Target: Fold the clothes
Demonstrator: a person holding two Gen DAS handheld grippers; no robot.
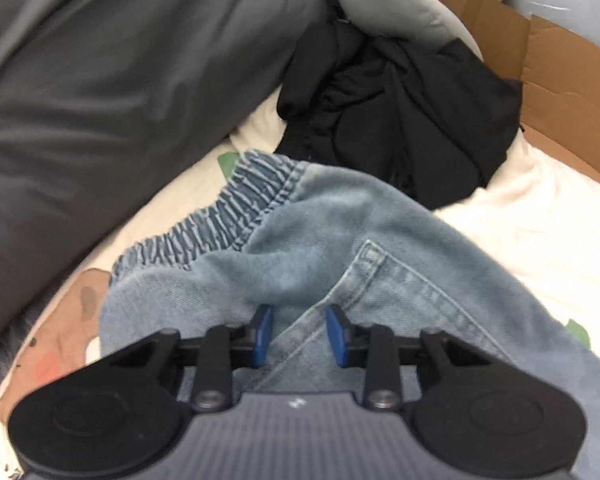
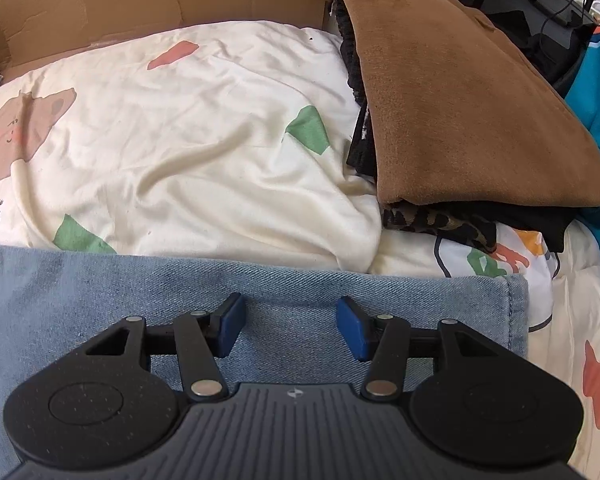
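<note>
Light blue jeans with an elastic waistband lie on a cream printed bedsheet. My left gripper has its blue pads closed in on a raised fold of the denim near the back pocket. In the right wrist view the jeans lie flat with a hemmed edge at the right. My right gripper is open just above the denim, its pads well apart and holding nothing.
A crumpled black garment lies beyond the waistband, a dark grey pillow is at the left, and a cardboard wall stands behind. A stack topped by a brown folded garment sits at the right on the sheet.
</note>
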